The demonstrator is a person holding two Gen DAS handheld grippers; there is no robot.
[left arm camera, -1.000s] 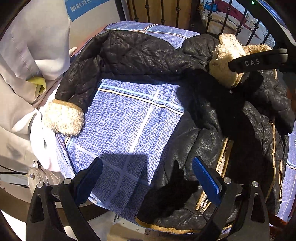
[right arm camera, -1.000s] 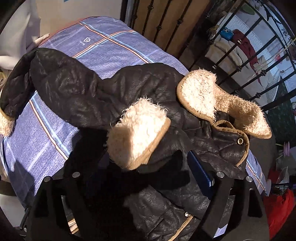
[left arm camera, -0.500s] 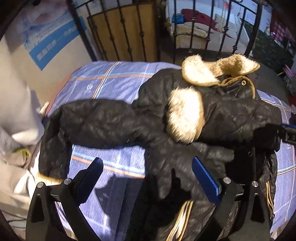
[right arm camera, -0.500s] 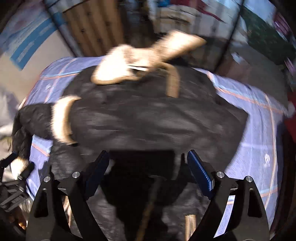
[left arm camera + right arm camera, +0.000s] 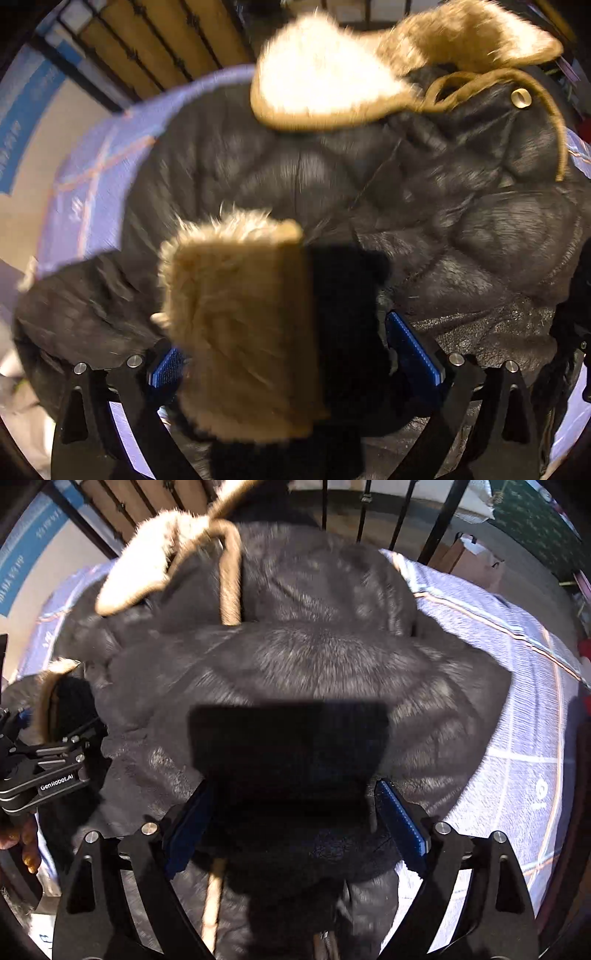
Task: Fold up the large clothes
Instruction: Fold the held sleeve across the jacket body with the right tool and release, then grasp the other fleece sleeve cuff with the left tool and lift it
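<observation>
Blue plaid bed [image 5: 517, 738] before black metal railings [image 5: 402, 513], sunlit. Black quilted jacket [image 5: 369, 177] spread across bed, fleece collar [image 5: 325, 77] at far end. Left gripper [image 5: 284, 360] pointed down over jacket, jaws set wide with fleece cuff [image 5: 240, 332] of sleeve between them; pad contact not clear through blur. Right gripper [image 5: 291, 819] pointed down over jacket body, jaws wide and opening, dark jacket fabric between them, pads not seen pressing it. Left gripper also visible at left edge of right view.
</observation>
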